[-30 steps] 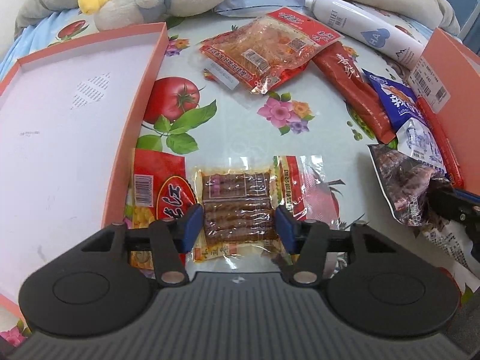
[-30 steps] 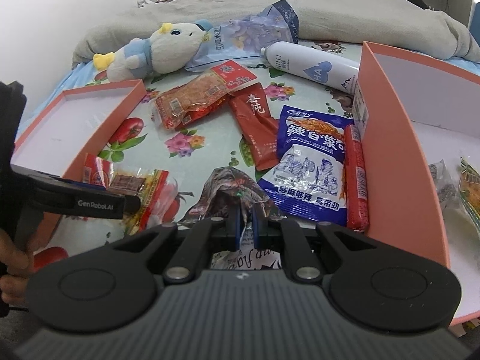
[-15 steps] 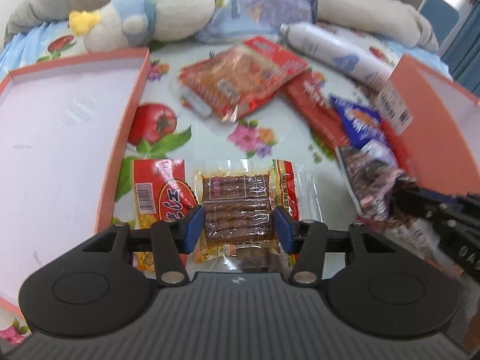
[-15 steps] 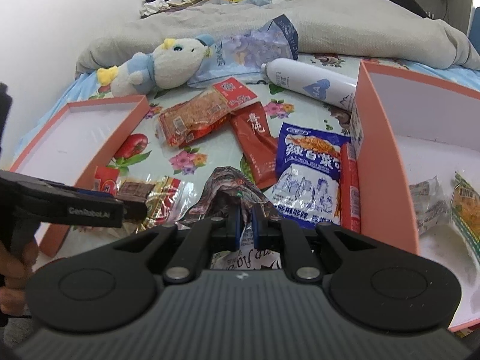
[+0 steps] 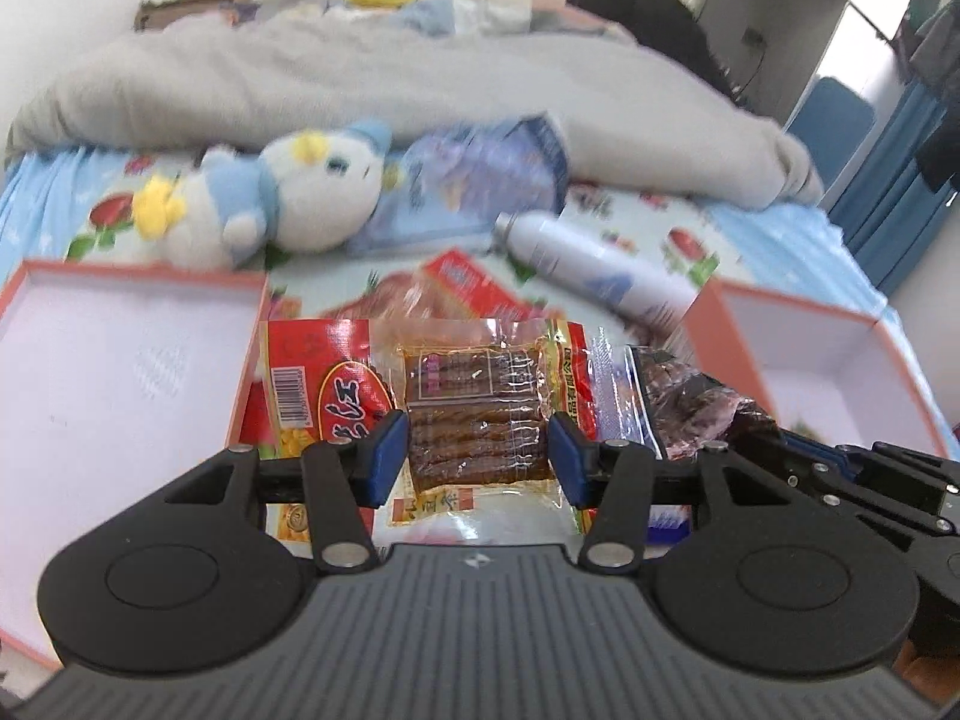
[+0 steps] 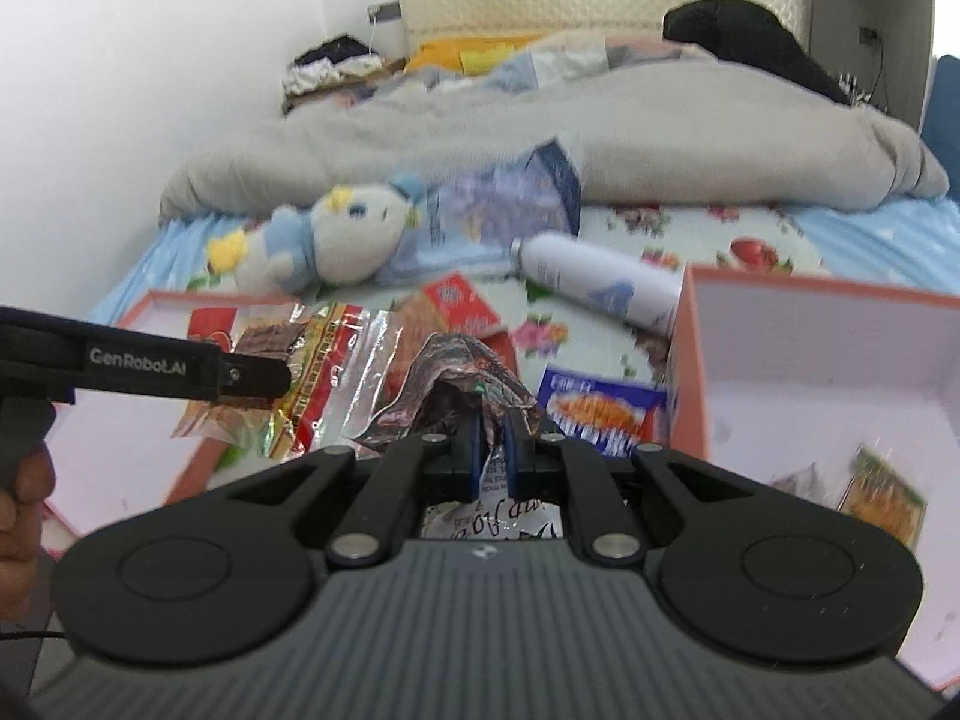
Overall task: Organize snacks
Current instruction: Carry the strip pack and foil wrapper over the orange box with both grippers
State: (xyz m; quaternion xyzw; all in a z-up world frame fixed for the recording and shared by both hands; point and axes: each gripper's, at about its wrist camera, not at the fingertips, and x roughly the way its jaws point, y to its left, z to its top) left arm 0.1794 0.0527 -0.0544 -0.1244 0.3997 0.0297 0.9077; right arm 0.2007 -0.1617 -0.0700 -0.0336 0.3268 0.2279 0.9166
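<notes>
My left gripper is shut on a clear and red packet of brown sticks, its blue pads pressing on both sides. The packet hangs above the flowered sheet; the right wrist view shows it lifted beside the left gripper's finger. My right gripper is shut on a crinkled dark snack bag, also off the bed. That bag shows at the right of the left wrist view. An orange box with a white inside lies to the left, and another orange box to the right.
A plush toy, a white spray bottle, a pale blue bag and red snack packets lie on the bed. A blue packet sits by the right box, which holds a few packets. A grey duvet is behind.
Both grippers have risen with their packets lifted off the sheet. Both views have tilted up, so the duvet and headboard now show. Neither grip has changed.
</notes>
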